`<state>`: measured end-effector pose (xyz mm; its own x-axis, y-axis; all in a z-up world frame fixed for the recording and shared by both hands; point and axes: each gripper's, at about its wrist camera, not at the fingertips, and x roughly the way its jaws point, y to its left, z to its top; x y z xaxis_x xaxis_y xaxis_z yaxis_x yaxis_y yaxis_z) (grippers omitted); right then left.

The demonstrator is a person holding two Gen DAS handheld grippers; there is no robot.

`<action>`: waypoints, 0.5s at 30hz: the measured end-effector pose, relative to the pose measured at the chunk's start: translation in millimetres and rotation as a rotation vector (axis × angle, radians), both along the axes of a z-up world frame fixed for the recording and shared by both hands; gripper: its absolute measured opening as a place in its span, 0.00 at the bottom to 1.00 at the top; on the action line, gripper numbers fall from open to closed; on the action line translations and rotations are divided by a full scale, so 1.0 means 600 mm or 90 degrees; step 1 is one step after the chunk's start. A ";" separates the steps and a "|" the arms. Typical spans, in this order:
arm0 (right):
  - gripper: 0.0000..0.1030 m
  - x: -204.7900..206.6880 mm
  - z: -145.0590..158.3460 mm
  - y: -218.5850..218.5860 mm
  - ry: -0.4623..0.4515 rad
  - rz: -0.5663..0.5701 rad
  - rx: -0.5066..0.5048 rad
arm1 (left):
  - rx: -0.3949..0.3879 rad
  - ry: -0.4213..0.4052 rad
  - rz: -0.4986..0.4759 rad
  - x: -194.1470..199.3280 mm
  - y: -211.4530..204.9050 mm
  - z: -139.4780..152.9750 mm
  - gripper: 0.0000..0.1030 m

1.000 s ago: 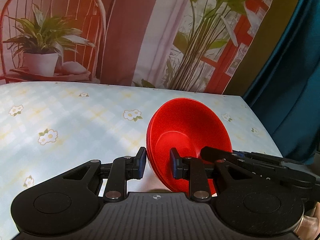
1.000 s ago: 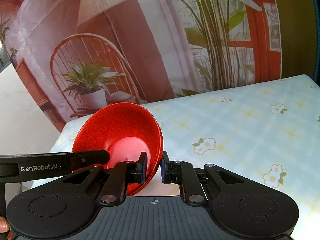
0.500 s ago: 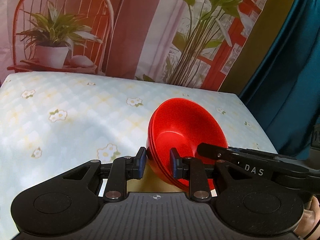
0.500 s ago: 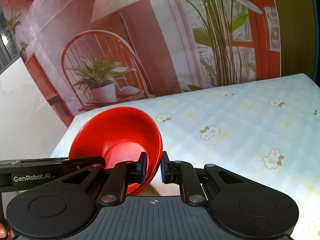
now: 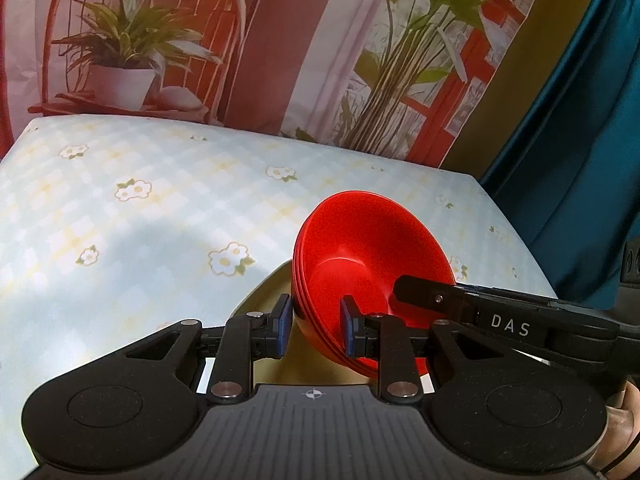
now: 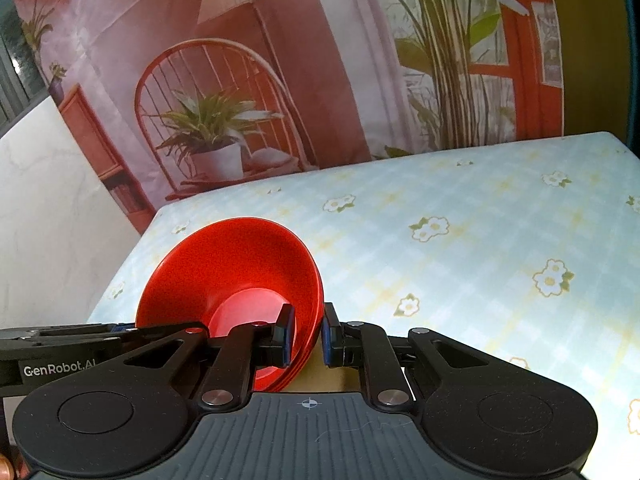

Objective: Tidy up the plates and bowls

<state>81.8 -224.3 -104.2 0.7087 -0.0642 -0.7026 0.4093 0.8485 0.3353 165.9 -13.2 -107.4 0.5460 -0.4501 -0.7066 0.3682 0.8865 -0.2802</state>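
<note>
Both wrist views low, close, facing backdrop; share red bowls (image 5: 372,264), table (image 6: 460,264).

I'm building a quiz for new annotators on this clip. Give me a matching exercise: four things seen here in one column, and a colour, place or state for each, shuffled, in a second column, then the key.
Things
1. red bowls
2. left gripper
3. tablecloth
4. curtain

Descriptions
A. teal, at the table's right side
B. nested together, tilted on edge
C. pale blue check with white flowers
D. clamped on the stack's rim

Pairs: 1-B, 2-D, 3-C, 4-A

The right gripper clamps the opposite rim.
</note>
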 end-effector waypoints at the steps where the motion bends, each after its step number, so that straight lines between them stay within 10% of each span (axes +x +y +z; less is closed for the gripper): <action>1: 0.13 -0.001 -0.001 0.002 0.001 0.002 0.000 | 0.001 0.001 0.001 -0.002 0.002 -0.001 0.26; 15: 0.13 0.008 -0.032 0.030 0.034 0.022 0.002 | 0.007 0.028 0.017 -0.011 0.020 -0.036 0.26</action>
<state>86.7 -206.0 -123.6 0.6724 -0.0377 -0.7392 0.3969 0.8614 0.3171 159.5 -1.1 -129.3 0.5256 -0.4285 -0.7350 0.3319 0.8987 -0.2866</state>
